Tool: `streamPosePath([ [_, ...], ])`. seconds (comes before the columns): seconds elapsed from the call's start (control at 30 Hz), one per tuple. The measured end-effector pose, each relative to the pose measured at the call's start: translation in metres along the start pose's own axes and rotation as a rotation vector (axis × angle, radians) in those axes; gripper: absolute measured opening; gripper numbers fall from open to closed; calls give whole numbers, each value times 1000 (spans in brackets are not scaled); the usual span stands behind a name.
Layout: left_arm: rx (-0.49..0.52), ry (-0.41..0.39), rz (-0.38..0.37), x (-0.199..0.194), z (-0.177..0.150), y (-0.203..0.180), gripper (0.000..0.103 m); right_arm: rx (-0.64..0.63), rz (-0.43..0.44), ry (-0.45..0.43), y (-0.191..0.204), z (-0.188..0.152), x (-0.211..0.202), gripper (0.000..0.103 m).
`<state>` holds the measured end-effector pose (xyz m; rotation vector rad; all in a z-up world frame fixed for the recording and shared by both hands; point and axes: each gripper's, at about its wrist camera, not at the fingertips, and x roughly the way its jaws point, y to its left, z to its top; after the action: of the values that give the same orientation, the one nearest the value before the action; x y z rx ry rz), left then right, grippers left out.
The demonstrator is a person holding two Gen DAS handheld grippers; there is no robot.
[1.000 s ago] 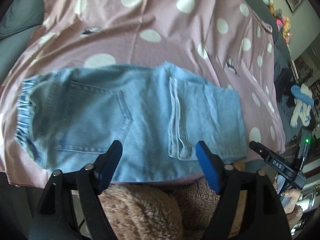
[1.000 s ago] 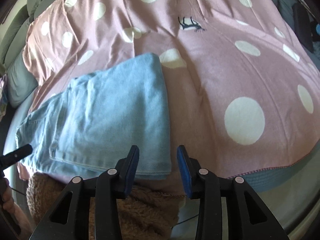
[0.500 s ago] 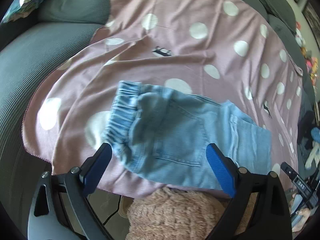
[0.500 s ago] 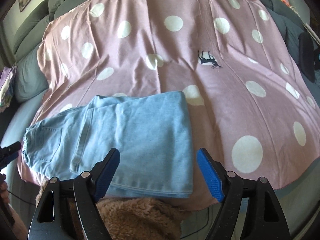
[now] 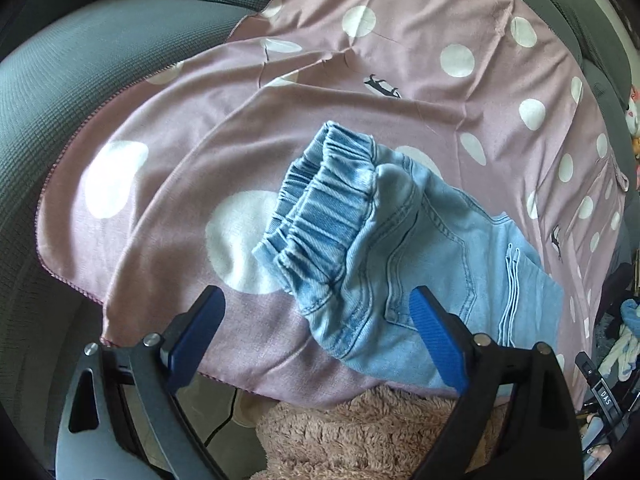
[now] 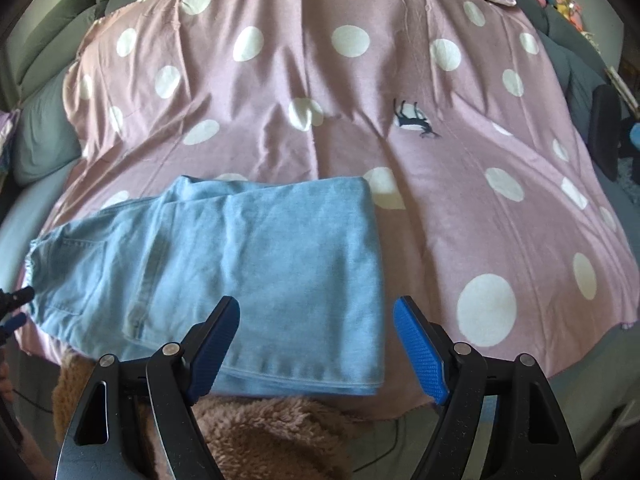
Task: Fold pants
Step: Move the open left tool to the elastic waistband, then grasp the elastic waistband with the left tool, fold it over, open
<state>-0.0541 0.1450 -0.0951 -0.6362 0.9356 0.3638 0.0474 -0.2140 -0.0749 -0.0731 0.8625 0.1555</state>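
Nearest to me, my left gripper [image 5: 316, 340] is hanging with its blue pads spread wide, gripping nothing. My right gripper [image 6: 316, 350] is sitting the same way, jaws wide apart and empty. Under both of them a fuzzy brown fabric [image 6: 280, 432] is filling the bottom of each view; it is probably my sleeve or lap, hard to tell.

Just beyond the pads the pants [image 6: 248, 264], light blue denim, are lying folded on the polka-dot sheet [image 6: 460, 200], close to its near edge. In the left view I am looking at the elastic waistband [image 5: 320, 208], which is bunching up and standing a bit raised at the left end of the pants, with the back pocket [image 5: 432, 276] beside it to the right. My left gripper's right pad is sitting in front of the denim near the pocket, the left pad in front of bare sheet. In the right view the folded legs are lying flat, with the fold's straight right edge ending between my right gripper's pads.

Farther off the pink sheet is spreading over a grey sofa [image 5: 88, 80], a small dark animal print [image 6: 414, 122] showing on it beyond the pants.
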Motion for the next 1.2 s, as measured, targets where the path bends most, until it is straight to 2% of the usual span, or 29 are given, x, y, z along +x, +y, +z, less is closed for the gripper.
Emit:
streamPosePath([
  [0.3,-1,61,-24,24,-5,-3,88,7,-1,10,-4,-1,1,79],
  [0.53,-7,48,-33,29,-2,-3,88,18,2,27,-7,-2,6,79],
  [0.6,-8,46,-38,29,-2,-4,85,20,3,30,-7,-2,7,79],
  [0.67,-13,48,-55,29,-3,-5,76,24,8,31,-7,-2,8,79],
  [0.73,-21,65,-88,30,-3,-8,72,24,9,33,-8,-1,9,79],
  [1.2,-33,90,-124,35,-4,-11,64,21,22,38,-6,-3,11,79],
])
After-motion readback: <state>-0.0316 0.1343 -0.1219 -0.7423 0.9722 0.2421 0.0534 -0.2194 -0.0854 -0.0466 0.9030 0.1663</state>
